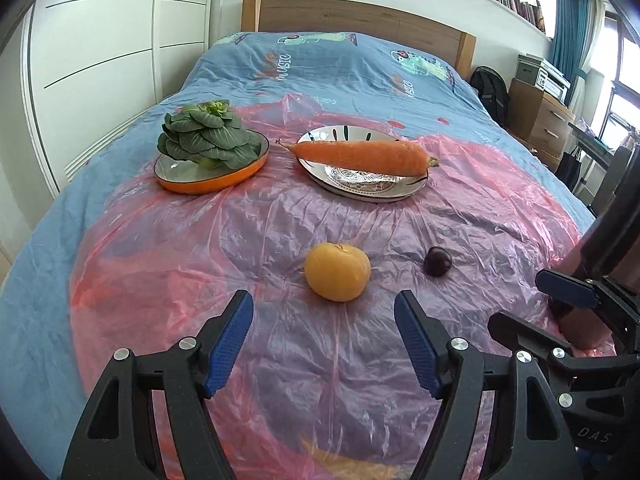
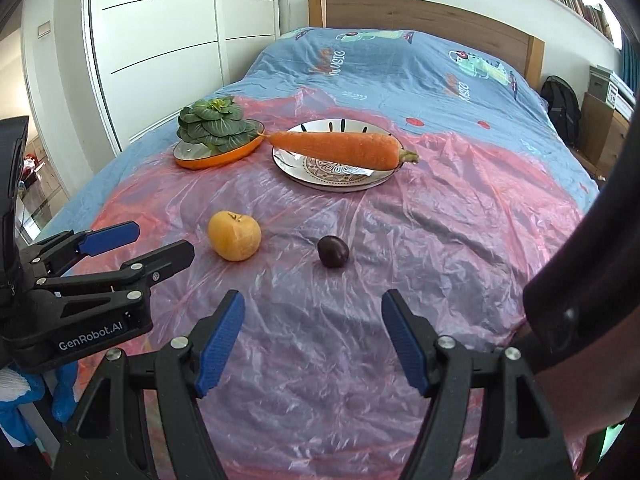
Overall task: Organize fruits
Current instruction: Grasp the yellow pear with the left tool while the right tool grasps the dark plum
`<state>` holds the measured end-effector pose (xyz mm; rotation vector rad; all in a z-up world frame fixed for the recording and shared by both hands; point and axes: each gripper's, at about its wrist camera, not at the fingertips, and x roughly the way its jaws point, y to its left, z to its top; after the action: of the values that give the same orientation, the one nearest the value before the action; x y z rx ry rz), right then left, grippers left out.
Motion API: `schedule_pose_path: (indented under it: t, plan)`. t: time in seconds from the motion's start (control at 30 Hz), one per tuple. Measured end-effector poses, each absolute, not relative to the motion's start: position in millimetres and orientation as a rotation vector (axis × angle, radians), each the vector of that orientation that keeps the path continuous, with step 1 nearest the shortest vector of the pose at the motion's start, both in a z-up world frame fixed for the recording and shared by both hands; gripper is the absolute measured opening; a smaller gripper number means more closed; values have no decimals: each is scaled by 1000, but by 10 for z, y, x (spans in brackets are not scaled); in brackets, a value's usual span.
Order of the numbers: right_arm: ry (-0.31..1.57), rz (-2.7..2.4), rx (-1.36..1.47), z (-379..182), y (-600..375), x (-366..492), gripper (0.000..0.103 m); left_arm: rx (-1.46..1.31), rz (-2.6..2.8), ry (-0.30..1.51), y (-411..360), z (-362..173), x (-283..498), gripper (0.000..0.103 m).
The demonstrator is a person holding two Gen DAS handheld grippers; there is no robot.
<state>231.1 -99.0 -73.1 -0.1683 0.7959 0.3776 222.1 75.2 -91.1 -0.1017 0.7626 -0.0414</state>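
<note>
An orange-yellow round fruit (image 1: pixel 337 271) (image 2: pixel 234 235) and a small dark plum (image 1: pixel 437 261) (image 2: pixel 333 251) lie on pink plastic sheeting over the bed. A carrot (image 1: pixel 360 154) (image 2: pixel 336 145) lies across a patterned white plate (image 1: pixel 360 184) (image 2: pixel 332 178). A leafy green vegetable (image 1: pixel 208 134) (image 2: pixel 214 124) sits in an orange dish (image 1: pixel 192 184) (image 2: pixel 200 160). My left gripper (image 1: pixel 324 340) is open and empty, just short of the round fruit. My right gripper (image 2: pixel 312 336) is open and empty, short of the plum. Each gripper shows in the other's view.
The pink plastic sheet (image 1: pixel 280 220) covers a blue patterned bedspread (image 1: pixel 320 64). A wooden headboard (image 1: pixel 352 16) is at the far end, white wardrobes (image 1: pixel 100 40) to the left, and a dresser (image 1: pixel 540 116) and a black backpack (image 1: pixel 490 88) to the right.
</note>
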Motion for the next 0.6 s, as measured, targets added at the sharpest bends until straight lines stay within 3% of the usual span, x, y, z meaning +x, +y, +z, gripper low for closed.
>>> schedule_pose_path:
  t: [0.6]
  plan:
    - [822, 404, -159, -1181, -996, 2945, 103, -92, -41, 825, 598, -1386, 2799, 68]
